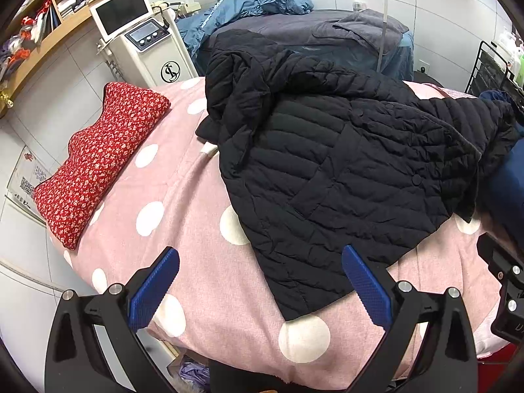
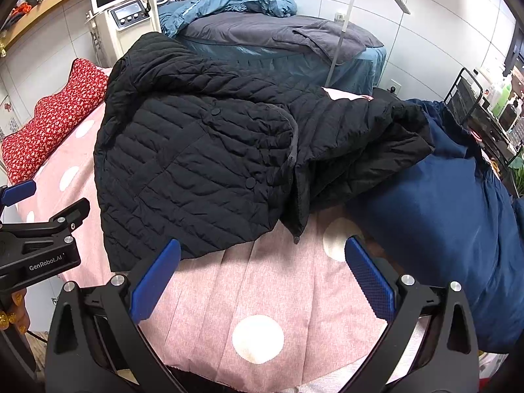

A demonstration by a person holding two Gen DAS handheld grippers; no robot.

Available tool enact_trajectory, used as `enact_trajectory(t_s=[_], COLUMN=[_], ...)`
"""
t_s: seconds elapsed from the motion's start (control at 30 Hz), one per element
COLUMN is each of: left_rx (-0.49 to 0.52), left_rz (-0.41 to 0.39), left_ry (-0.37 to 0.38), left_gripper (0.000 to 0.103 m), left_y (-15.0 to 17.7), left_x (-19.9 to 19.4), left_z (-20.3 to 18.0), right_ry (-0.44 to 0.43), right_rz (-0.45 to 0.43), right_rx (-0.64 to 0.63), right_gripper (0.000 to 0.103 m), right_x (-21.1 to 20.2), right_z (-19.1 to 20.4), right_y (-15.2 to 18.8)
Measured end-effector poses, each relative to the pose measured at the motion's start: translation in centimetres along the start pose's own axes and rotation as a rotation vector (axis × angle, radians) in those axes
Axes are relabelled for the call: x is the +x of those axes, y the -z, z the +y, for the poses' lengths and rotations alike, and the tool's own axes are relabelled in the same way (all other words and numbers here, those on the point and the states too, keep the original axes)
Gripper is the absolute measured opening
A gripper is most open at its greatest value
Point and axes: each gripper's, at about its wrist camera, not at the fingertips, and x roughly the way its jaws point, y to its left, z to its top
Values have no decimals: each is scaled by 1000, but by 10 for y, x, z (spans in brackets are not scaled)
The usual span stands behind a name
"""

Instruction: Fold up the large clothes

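Observation:
A black quilted puffer jacket (image 1: 334, 163) lies rumpled on a pink bed cover with white dots (image 1: 196, 229); it also shows in the right wrist view (image 2: 196, 163) on the same cover (image 2: 278, 288). My left gripper (image 1: 260, 281) is open and empty, just above the jacket's near hem corner. My right gripper (image 2: 262, 271) is open and empty, over bare cover just in front of the jacket's lower edge. The left gripper's body shows at the left edge of the right wrist view (image 2: 36, 242).
A red floral pillow (image 1: 95, 160) lies at the bed's left end. A navy garment (image 2: 452, 229) lies at the right of the jacket. Behind stand a white machine with a screen (image 1: 140, 39), a second bed with grey and blue covers (image 2: 278, 39), and a black wire rack (image 2: 478, 114).

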Motion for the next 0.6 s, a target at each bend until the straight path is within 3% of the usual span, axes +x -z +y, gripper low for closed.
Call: enact_trajectory(t_s=[0.6], left_rx=[5], left_rz=[3], left_ry=[-22], left_gripper=[97], left_y=[1], left_x=[2], left_z=[3], right_ry=[1], right_rz=[1], right_rx=[-1], right_gripper=[99], right_x=[1], right_z=[1], right_y=[2])
